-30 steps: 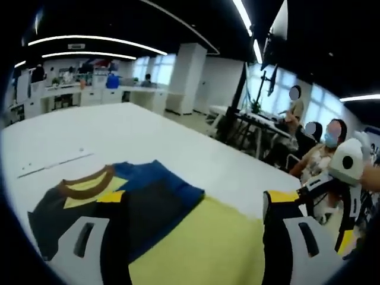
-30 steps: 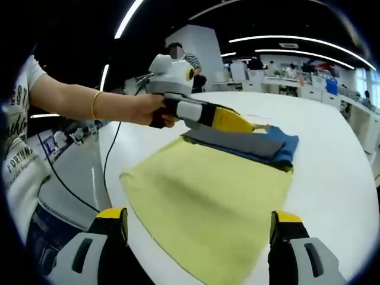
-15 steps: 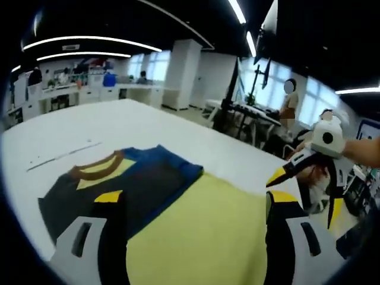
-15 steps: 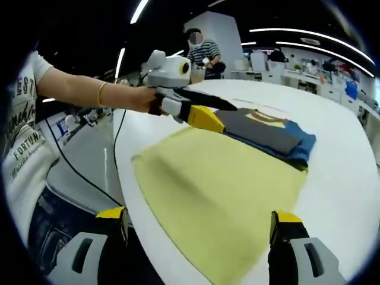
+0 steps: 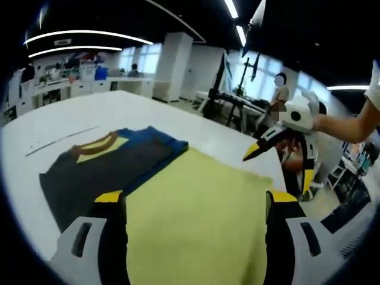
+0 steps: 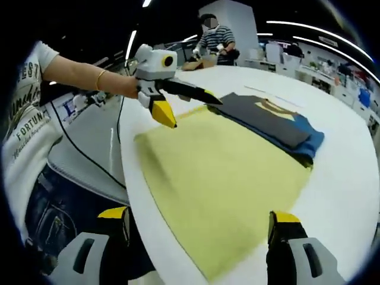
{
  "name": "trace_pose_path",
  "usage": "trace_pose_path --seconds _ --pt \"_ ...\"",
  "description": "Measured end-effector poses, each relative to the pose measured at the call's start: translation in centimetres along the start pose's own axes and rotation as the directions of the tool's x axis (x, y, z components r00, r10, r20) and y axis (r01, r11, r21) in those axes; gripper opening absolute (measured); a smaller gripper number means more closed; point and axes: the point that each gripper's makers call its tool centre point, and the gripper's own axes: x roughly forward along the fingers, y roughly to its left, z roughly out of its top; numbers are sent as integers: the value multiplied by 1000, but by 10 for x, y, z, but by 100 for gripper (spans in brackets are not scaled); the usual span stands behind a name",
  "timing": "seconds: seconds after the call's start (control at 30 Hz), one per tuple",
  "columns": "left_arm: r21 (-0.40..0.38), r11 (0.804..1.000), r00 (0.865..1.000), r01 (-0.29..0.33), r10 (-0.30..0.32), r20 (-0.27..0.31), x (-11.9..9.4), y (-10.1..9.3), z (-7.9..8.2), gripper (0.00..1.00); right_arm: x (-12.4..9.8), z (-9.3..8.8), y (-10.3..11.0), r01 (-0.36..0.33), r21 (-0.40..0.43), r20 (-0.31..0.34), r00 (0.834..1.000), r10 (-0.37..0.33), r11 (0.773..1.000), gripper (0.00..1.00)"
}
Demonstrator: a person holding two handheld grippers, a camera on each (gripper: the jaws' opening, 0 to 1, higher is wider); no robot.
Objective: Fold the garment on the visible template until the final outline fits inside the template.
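Note:
A folded garment (image 5: 98, 172), dark grey over blue with a brown collar, lies on the white table (image 5: 65, 116) against the far end of a yellow template sheet (image 5: 202, 202). My left gripper (image 5: 193, 237) is open above the sheet's near part, nothing between its jaws. The right gripper (image 5: 274, 172), held by a hand, hangs open off the sheet's right corner. In the right gripper view the garment (image 6: 267, 119) overlaps the sheet's (image 6: 225, 178) far edge. My right gripper (image 6: 196, 249) stands open at the table's near edge. The left gripper (image 6: 193, 110) hovers open over the sheet's left corner.
The table edge (image 6: 133, 178) curves close by the person's torso (image 6: 24, 148), with a black cable (image 6: 89, 160) hanging beside it. Seated people (image 5: 279, 95) and monitor stands (image 5: 237, 89) lie beyond the table. Bare table (image 6: 350, 172) lies right of the sheet.
The left gripper has drawn back from over the garment to the sheet's corner. The right gripper has lifted higher. The garment stays folded in place.

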Motion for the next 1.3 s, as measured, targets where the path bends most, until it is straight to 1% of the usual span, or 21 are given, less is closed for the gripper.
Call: trace_pose_path --seconds 0.03,0.1,0.13,0.17,0.3,0.4,0.47,0.53,0.63,0.7,0.77,0.83,0.97,1.03,1.07,1.2,1.23,1.3 --pt "7 1000 1000 3 -3 1 -3 -1 -2 92 0 -1 0 0 -8 -5 1000 0 1000 94" --pt "19 1000 1000 17 -17 -16 -10 -5 -9 91 0 -3 0 -4 -40 -24 1000 3 999 92" --pt "33 999 1000 22 -21 -23 -15 -7 -13 89 0 -5 1 -8 -65 -37 999 6 998 90" --pt "38 999 999 22 -21 -27 -18 -8 -15 89 -1 -6 1 -11 -73 -47 999 7 997 88" --pt "64 997 996 45 -40 -76 -35 -15 -32 88 -1 -13 1 -15 -124 -90 996 3 992 82" --pt "94 994 992 56 -45 -117 -47 -20 -45 85 -1 -15 1 -19 -143 -105 994 4 990 81" --pt "92 994 991 59 -47 -126 -52 -22 -51 83 -2 -16 2 -23 -161 -113 994 5 987 79" --pt "86 994 988 60 -47 -150 -59 -25 -59 81 -3 -17 3 -32 -181 -124 992 10 983 76" --pt "86 995 985 57 -42 -169 -68 -29 -66 76 -4 -18 3 -39 -210 -137 991 11 977 72" --pt "85 994 983 61 -45 -179 -73 -31 -70 73 -5 -20 4 -49 -230 -153 988 14 972 68" --pt "110 992 978 63 -39 -206 -78 -32 -77 71 -6 -23 4 -53 -250 -172 985 10 967 62" --pt "106 992 976 64 -40 -215 -82 -34 -82 68 -7 -27 4 -62 -266 -192 981 10 962 58" --pt "121 990 967 67 -35 -252 -91 -36 -93 63 -8 -34 6 -85 -280 -225 974 20 956 48" --pt "130 989 956 68 -28 -291 -97 -35 -102 61 -9 -39 6 -87 -293 -244 970 13 952 45" --pt "163 985 944 63 -6 -331 -102 -32 -110 60 -9 -40 6 -89 -301 -254 967 10 949 44" --pt "150 987 936 59 -2 -353 -110 -32 -121 51 -10 -48 5 -98 -328 -286 958 0 940 40" --pt "152 987 934 56 2 -358 -112 -31 -122 51 -10 -49 5 -102 -335 -294 956 -1 937 40" --pt "168 985 928 35 30 -372 -117 -26 -126 50 -10 -54 5 -114 -349 -322 947 -4 930 39"
